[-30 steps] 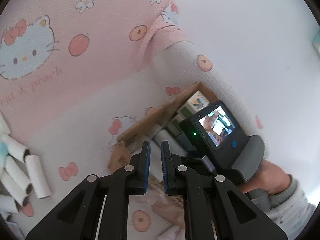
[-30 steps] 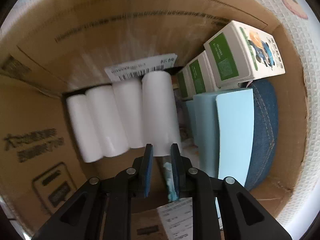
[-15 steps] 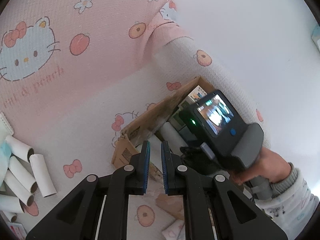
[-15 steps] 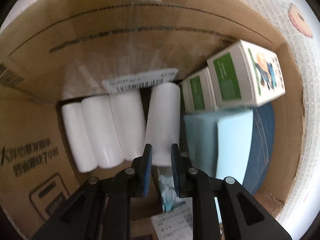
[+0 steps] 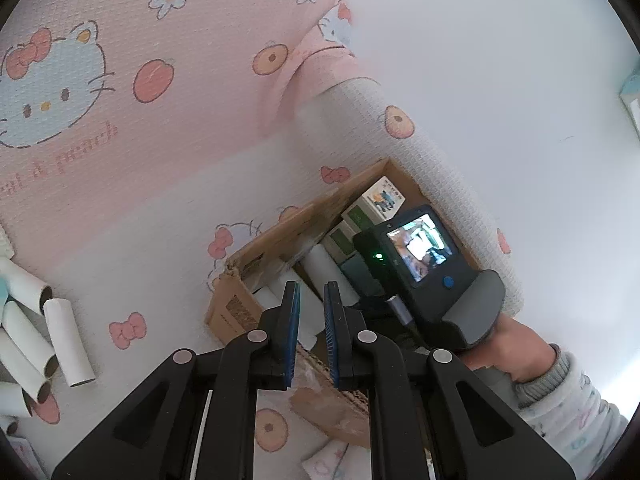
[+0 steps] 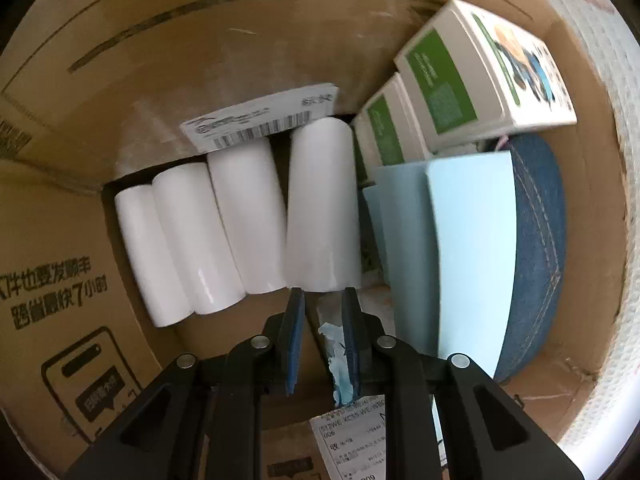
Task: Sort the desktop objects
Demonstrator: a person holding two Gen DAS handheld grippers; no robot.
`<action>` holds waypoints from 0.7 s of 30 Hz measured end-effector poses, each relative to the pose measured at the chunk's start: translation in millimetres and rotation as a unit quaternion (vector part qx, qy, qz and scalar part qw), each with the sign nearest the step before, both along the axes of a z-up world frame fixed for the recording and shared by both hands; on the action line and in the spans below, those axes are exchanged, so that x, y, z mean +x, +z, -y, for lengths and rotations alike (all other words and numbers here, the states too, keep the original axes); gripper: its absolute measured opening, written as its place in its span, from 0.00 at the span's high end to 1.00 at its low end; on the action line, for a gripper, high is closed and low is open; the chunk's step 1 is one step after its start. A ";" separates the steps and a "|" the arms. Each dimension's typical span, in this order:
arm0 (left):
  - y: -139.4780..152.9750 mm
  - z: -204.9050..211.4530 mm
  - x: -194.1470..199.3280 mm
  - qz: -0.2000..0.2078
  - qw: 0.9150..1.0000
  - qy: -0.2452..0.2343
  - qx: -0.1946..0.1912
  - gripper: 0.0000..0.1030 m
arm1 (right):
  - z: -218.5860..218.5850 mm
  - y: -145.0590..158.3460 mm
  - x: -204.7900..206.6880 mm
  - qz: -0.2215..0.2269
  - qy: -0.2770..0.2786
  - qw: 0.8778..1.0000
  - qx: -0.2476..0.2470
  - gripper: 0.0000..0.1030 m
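Inside the cardboard box (image 6: 120, 80), the right gripper (image 6: 322, 300), jaws nearly together and empty, hangs at 6 o'clock of the 4th white roll (image 6: 322, 208). The left gripper (image 5: 311, 296), opening and empty, hovers outside. Risk: nudging that tilted roll askew.

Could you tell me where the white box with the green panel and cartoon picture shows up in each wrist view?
Left wrist view: the green-panel box sits right of centre, in the far corner of the cardboard box, just above the right gripper's screen.
Right wrist view: it lies at the upper right, tilted, above the pale blue pad.
Shared landmark: the white rolls inside the cardboard box.
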State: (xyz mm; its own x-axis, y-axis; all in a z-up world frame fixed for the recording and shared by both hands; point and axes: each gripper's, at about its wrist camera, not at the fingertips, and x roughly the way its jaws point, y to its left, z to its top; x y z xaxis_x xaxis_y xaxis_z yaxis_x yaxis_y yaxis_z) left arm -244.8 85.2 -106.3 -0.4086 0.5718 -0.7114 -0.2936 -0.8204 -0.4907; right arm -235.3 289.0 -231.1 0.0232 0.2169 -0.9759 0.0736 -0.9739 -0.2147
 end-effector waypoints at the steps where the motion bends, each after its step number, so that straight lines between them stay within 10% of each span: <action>1: -0.3 -0.6 -0.6 0.002 1.000 0.000 0.001 0.87 | 0.4 1.1 0.4 -0.003 0.000 1.000 0.000 0.86; 9: 7.5 -19.8 -6.3 0.023 0.999 -0.019 0.027 0.86 | 23.9 -12.5 5.6 0.010 0.049 0.993 0.103 0.86; 21: -7.9 -106.3 -23.0 0.077 0.994 -0.073 -0.037 0.67 | -27.8 102.9 44.3 -0.110 -0.016 0.989 -0.101 0.86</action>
